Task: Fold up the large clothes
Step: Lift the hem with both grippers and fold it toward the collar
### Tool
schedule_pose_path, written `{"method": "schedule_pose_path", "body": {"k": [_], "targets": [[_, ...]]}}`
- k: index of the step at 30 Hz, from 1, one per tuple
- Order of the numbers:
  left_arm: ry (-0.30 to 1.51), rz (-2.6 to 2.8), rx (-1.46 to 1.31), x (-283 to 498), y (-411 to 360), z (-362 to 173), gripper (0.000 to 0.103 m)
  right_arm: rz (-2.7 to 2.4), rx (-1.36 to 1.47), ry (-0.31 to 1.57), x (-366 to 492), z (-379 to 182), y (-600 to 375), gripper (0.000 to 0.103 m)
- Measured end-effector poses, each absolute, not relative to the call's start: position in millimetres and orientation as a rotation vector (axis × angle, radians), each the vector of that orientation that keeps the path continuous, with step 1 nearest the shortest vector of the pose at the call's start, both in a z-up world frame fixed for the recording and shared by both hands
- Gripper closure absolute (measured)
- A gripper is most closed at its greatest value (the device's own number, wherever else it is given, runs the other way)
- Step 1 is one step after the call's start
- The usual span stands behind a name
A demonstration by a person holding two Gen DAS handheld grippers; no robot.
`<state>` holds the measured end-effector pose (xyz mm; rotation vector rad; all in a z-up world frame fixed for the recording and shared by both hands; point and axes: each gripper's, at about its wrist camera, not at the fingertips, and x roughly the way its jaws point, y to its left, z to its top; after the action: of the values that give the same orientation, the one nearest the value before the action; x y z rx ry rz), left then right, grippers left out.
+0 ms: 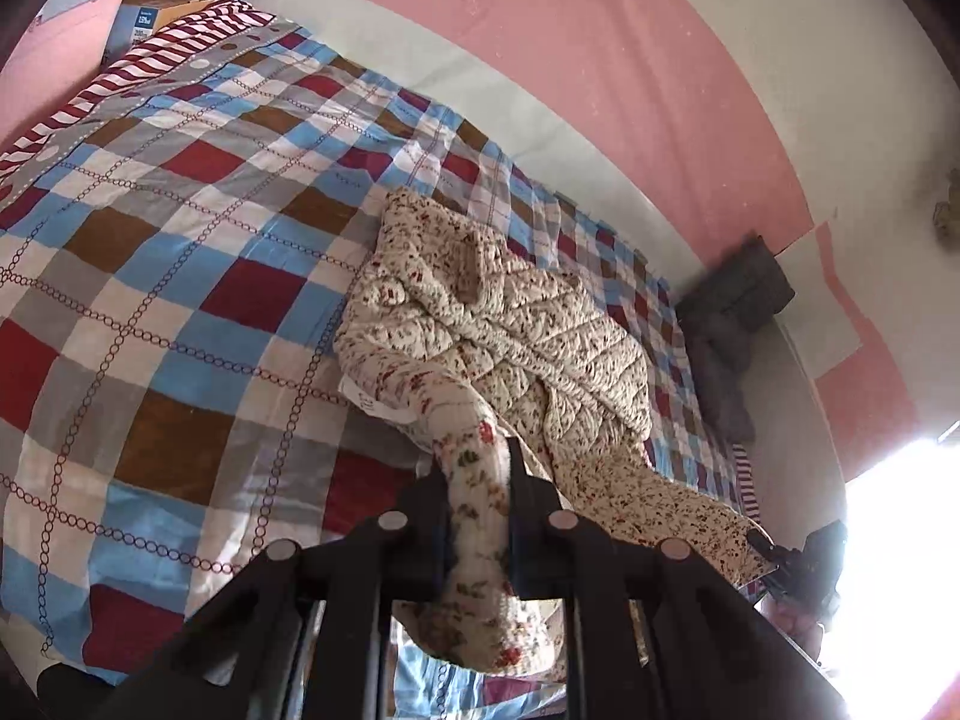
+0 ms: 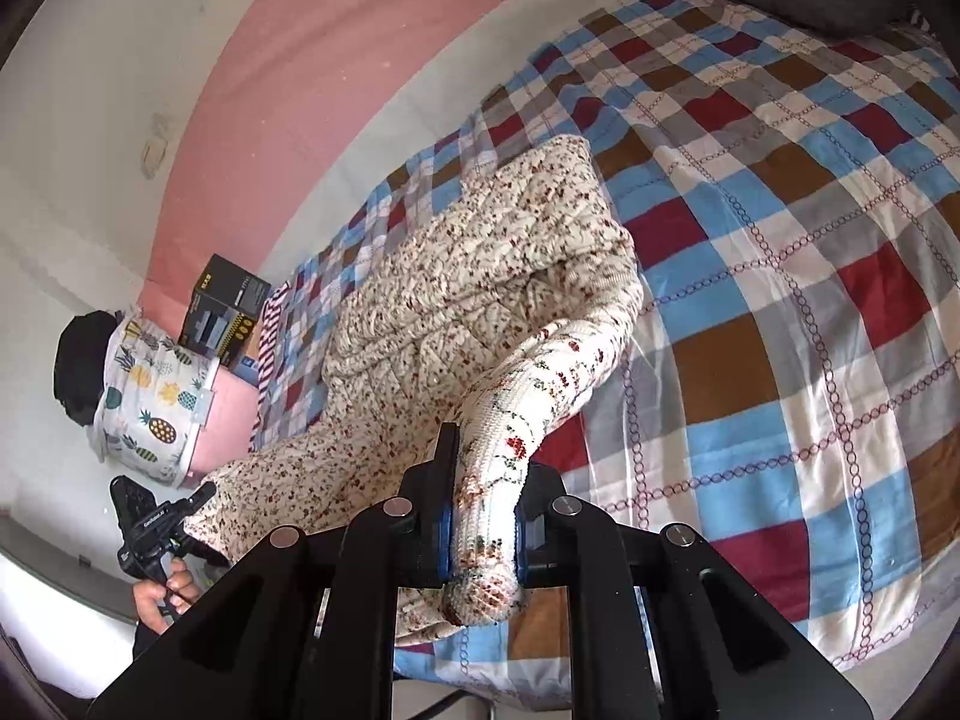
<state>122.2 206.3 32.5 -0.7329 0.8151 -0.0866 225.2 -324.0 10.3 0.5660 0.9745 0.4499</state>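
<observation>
1. Pinched in my left gripper (image 1: 480, 516) is one floral cuff; my right gripper (image 2: 483, 531) pinches another.
2. Both cuffs belong to the quilted garment (image 1: 504, 324), bunched ahead of me on the checked bed (image 1: 180, 252), its long axis running away toward the pink wall (image 1: 600, 60).
3. Nothing blocks me; dark cushions (image 1: 738, 294) and boxes (image 2: 228, 312) sit well apart.
</observation>
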Motion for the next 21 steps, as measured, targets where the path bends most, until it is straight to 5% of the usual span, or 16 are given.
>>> {"method": "schedule_pose_path", "body": {"k": [21], "targets": [[0.733, -0.036, -0.77, 301, 258, 67, 0.089, 0.383, 0.606, 0.884, 416, 51, -313, 0.089]]}}
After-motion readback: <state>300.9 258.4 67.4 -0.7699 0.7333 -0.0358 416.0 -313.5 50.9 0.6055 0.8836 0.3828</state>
